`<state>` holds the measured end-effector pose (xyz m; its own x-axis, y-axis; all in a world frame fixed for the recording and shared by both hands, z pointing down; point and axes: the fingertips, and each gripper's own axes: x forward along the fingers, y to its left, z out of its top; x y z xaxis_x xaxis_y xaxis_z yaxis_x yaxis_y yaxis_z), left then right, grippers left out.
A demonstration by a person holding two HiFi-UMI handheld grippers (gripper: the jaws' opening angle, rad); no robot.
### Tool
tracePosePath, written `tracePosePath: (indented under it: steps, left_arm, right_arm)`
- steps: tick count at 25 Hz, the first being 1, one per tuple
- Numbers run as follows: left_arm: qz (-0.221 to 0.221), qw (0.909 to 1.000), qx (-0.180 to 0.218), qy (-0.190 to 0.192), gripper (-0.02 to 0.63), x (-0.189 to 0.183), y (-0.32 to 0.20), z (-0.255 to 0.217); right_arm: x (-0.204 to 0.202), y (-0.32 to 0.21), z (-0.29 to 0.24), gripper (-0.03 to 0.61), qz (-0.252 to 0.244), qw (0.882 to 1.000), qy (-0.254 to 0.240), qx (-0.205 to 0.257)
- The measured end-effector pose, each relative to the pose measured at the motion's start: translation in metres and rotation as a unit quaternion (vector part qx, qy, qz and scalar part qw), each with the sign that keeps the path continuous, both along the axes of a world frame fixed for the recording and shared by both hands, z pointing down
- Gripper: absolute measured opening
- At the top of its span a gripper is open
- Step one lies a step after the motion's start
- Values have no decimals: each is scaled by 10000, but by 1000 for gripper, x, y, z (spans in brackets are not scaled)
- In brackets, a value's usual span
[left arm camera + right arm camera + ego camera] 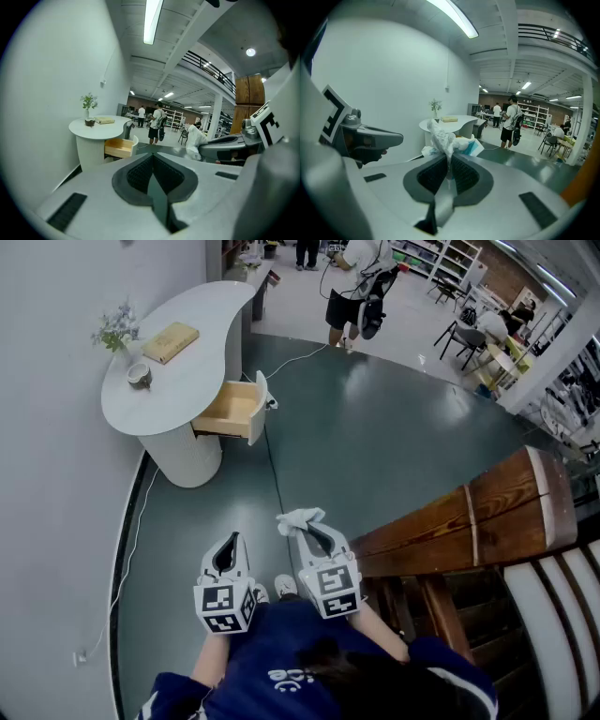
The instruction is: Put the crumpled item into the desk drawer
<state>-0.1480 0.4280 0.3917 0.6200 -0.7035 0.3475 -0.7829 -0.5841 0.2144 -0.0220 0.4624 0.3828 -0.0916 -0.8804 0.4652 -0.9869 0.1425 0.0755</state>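
Head view, counter (192, 371): white and curved, against the wall; a book (171, 341), a cup (140, 376) and a plant (116, 328) stand on it.
Head view, drawer (232, 410): pulled out of the counter's front, wood inside.
Head view, right gripper (305, 529): low in frame, well apart from the counter, with a white wad (300, 518) at its tips.
Head view, left gripper (229, 546): just beside the right one, over the dark floor (375, 446).
Left gripper view, fingers (138, 173): together, nothing between them.
Left gripper view, drawer: open, ahead on the left; the wad shows on the right, at the right gripper's tips.
Right gripper view, fingers (433, 176): clamped on the wad, which sticks up crumpled, white with a blue patch.
Right gripper view, counter: ahead, behind the wad, well apart from it.
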Motion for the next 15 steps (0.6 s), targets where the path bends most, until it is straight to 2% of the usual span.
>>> tracePosePath:
  steps: [5, 10, 15]
  left_arm:
    - [37, 9999, 91, -121, 3, -2, -11, 0]
    - [132, 9999, 72, -63, 3, -3, -16, 0]
    - [210, 9997, 138, -30, 3, -8, -26, -3]
  right_arm:
    - [2, -7, 3, 40, 59, 10000, 2, -12]
    - [2, -8, 6, 40, 201, 9998, -17, -56]
    - [1, -16, 2, 41, 366, 9990, -252, 50]
